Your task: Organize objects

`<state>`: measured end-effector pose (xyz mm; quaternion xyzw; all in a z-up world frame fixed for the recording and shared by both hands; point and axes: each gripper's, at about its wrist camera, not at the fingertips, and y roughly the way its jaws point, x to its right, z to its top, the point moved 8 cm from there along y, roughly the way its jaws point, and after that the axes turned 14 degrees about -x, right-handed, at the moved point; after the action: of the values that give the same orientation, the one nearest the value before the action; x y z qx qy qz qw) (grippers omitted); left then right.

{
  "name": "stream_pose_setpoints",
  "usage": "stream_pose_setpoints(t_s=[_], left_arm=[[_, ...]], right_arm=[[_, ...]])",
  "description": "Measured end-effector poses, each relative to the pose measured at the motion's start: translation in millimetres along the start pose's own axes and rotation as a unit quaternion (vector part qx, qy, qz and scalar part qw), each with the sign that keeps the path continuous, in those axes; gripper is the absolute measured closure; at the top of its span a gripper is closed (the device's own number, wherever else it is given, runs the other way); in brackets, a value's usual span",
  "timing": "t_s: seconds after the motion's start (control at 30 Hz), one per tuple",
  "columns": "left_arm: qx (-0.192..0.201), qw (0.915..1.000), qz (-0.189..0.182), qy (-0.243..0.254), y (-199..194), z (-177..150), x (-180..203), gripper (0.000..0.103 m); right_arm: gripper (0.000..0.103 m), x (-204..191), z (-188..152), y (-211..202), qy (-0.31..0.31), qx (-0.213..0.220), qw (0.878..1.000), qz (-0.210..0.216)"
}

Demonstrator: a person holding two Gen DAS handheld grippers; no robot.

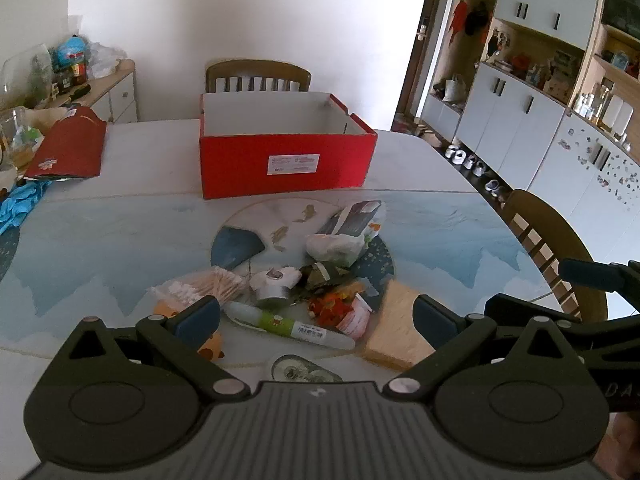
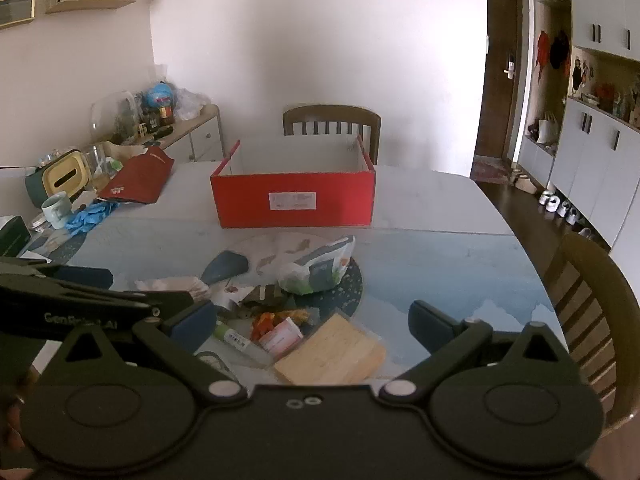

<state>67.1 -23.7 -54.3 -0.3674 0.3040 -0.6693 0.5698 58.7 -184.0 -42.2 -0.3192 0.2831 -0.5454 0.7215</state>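
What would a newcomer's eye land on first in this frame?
The open red cardboard box stands mid-table, before a wooden chair. In front of it lies a pile of small items: cotton swabs, a white-and-green tube, a yellow sponge. Both grippers, left and right, hover open above the pile.

A brown wooden slat-back chair [image 2: 331,120] stands at the far side of the table, against the white wall. A second brown wooden chair [image 2: 592,312] stands at the table's right edge. Along the right wall runs a white cabinet unit with dark handles [image 1: 516,108]; small white shoes [image 2: 560,206] sit on the floor at its base (count unclear). A dark brown door [image 2: 502,68] is at the far right.
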Motion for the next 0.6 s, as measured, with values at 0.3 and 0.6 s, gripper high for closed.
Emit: stream_pose_setpoints(t_s=[0.3,0.6], left_arm=[[0.005,0.9999,0.011,0.007,0,4,4,0.0],[-0.001,0.9992,0.03,0.027,21,9,-23,0.0]], right_arm=[[0.001,4,2,2,-0.011,0.001,1.0,0.001],[0.001,2,6,28,-0.012,-0.021,1.0,-0.008]])
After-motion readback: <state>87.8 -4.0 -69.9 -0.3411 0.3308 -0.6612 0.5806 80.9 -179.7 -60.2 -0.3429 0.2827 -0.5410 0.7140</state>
